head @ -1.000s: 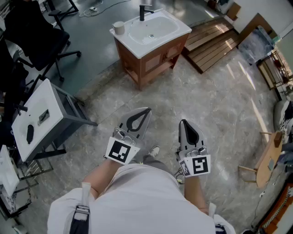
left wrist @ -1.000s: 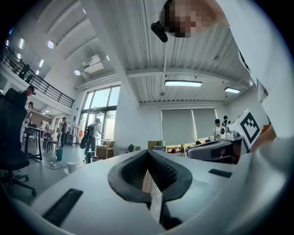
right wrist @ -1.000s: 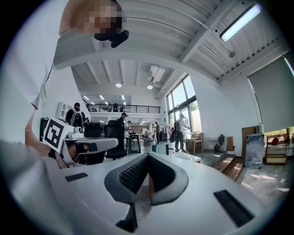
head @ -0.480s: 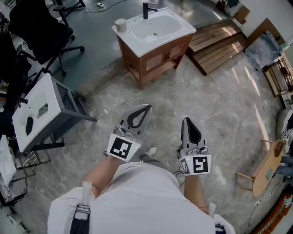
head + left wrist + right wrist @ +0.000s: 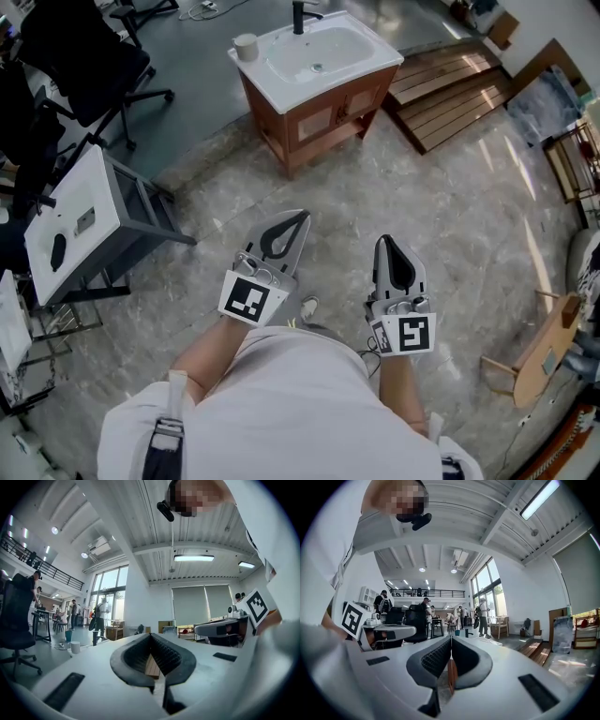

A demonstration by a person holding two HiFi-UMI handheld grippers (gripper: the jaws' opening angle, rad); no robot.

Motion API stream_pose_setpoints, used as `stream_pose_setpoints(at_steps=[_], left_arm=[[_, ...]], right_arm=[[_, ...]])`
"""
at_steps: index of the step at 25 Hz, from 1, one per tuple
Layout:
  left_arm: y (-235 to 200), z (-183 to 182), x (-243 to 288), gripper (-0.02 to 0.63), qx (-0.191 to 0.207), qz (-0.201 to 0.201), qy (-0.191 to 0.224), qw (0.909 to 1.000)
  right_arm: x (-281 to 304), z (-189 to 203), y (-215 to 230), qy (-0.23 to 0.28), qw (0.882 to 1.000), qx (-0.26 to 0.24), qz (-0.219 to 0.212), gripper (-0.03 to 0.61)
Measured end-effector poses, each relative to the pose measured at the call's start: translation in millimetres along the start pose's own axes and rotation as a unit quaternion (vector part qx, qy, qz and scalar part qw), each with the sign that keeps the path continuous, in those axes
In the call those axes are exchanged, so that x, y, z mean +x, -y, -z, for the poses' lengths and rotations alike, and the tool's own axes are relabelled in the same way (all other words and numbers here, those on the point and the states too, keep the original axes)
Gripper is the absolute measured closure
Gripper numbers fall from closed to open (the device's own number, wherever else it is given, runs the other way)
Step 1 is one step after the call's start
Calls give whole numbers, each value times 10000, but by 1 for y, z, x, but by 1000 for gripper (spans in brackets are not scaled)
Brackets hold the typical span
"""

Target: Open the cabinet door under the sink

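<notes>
The wooden sink cabinet (image 5: 323,117) stands far ahead on the floor, with a white basin (image 5: 317,54), a black tap (image 5: 300,14) and a white cup (image 5: 246,46) on top. Its two front doors look closed. My left gripper (image 5: 300,217) and right gripper (image 5: 382,243) are held close to my body, well short of the cabinet. Both point forward, with jaws shut and nothing between them. The left gripper view shows its dark pads (image 5: 161,653) meeting at the tip. The right gripper view shows the same for its pads (image 5: 436,660).
A grey cart with a white top (image 5: 73,230) stands to my left, with a black office chair (image 5: 80,56) behind it. Wooden pallets (image 5: 455,89) lie right of the cabinet. A wooden stool (image 5: 539,342) is at the far right. People stand in the distance.
The sink cabinet has shifted slightly up and to the right in the head view. Both grippers keep the same shut pose in front of my body.
</notes>
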State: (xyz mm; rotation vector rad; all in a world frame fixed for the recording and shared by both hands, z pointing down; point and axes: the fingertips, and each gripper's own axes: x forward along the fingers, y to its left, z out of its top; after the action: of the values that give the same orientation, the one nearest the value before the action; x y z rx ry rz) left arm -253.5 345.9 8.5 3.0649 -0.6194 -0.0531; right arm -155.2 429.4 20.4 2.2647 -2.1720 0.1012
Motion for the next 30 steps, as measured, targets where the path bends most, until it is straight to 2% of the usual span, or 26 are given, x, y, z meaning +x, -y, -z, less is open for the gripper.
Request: stream_pose_setpoints(at_steps=[5, 10, 17, 22, 30], left_arm=[[-18, 14, 30, 604, -120, 76, -63, 9999], [-53, 25, 88, 604, -188, 137, -102, 9997], [-138, 43, 182, 604, -440, 47, -140, 9989], [-194, 44, 238, 604, -520, 69, -103, 9986], [-219, 48, 301, 604, -544, 240, -204, 9980]], right_arm=[[26, 6, 18, -111, 9999, -10, 65, 546], [77, 8, 57, -232, 9996, -46, 146, 547], [190, 12, 105, -542, 9984, -166, 15, 546], [263, -2, 130, -542, 9981, -286, 44, 546], [304, -15, 176, -429, 9983, -141, 370, 547]])
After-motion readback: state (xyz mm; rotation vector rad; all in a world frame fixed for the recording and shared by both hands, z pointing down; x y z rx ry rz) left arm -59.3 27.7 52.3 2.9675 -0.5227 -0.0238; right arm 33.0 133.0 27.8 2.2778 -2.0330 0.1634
